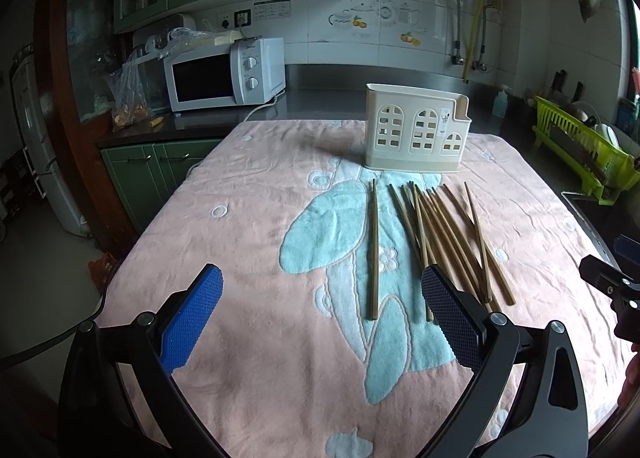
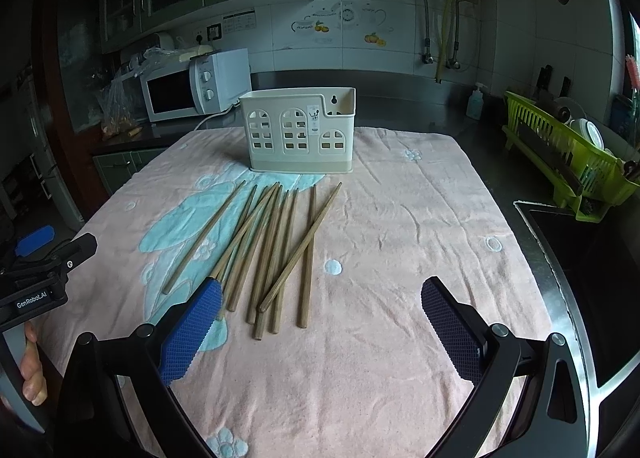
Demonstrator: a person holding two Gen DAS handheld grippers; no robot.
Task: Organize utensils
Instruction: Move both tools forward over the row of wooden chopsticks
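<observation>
Both my grippers hover wide open, empty.
Chopsticks [image 2: 276, 250] lie ahead of my right gripper [image 2: 320, 298] and left gripper [image 1: 322, 286], before the holder [image 2: 300, 130].

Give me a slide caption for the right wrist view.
Open right gripper hovers over wooden chopsticks strewn on a pink towel, cream utensil holder standing upright behind.

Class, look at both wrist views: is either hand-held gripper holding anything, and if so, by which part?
Nothing is held. The left hand-held gripper and right hand-held gripper are both open above the towel; the chopsticks lie loose.
</observation>
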